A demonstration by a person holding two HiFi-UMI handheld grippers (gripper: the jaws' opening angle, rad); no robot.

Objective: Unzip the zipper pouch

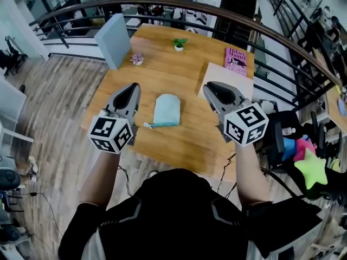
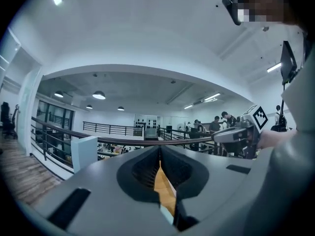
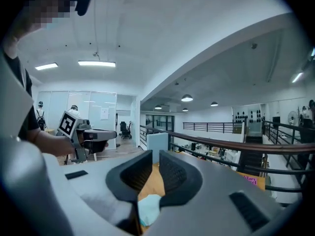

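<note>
Left claw (image 1: 132,85) pressed together, empty, held above tabletop (image 1: 184,142). Right claw (image 1: 208,85) a slit apart, empty. Light-blue zipper pouch (image 1: 166,110) lies flat on tabletop between them, untouched. Pink book (image 1: 236,58) beyond.

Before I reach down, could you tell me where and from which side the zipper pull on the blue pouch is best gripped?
Pinch the white pull tab at the pouch's near-left corner, coming from the left: it sticks out flat past the fabric, so jaws should close on it alone.
</note>
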